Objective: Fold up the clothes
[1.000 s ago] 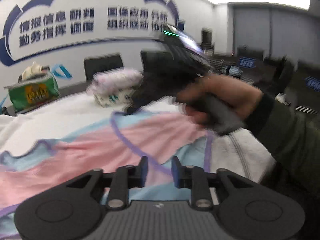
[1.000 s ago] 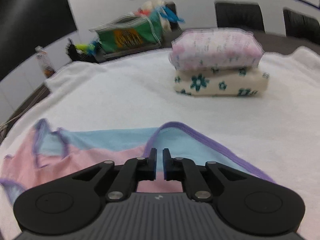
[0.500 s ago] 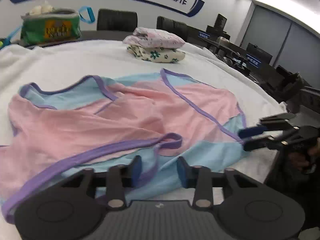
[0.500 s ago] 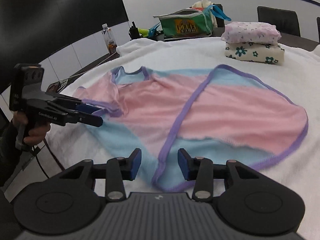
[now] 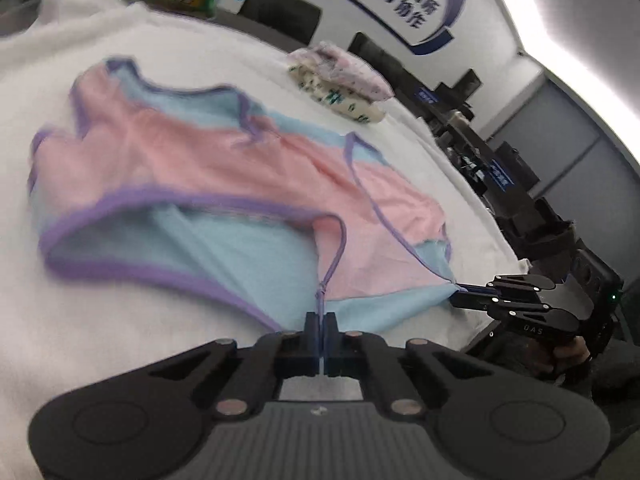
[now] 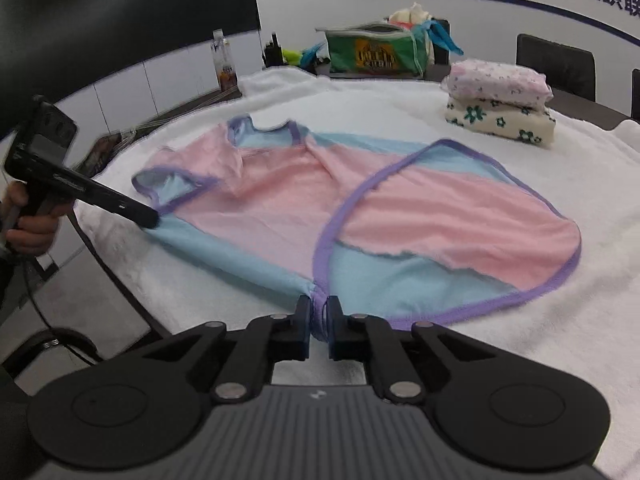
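1. The left gripper (image 5: 321, 320) has its jaws clenched on the garment's near edge, where a thin purple tie hangs down into them.
2. The right gripper (image 6: 319, 312) has its jaws nipped on the near blue hem, at the spot where the purple binding meets the edge; a small tuft of cloth sits between them.
3. Both pinch points are on the side of the pink and blue garment (image 6: 360, 208) nearest the person, well apart from each other. The garment lies spread out, only loosely flat, on the white towel (image 6: 560, 340) covering the desk.
4. Judging from this, a fold away from the person is being set up. To do it well, I'd lift both edges evenly, keep the cloth taut between the grippers, and carry the hem straight over so the purple borders line up without trapping the wrinkles in the pink middle.
5. Beyond it, a stack of two folded clothes (image 6: 500, 100) sits at the far side of the towel, with a green bag (image 6: 372, 54) behind.
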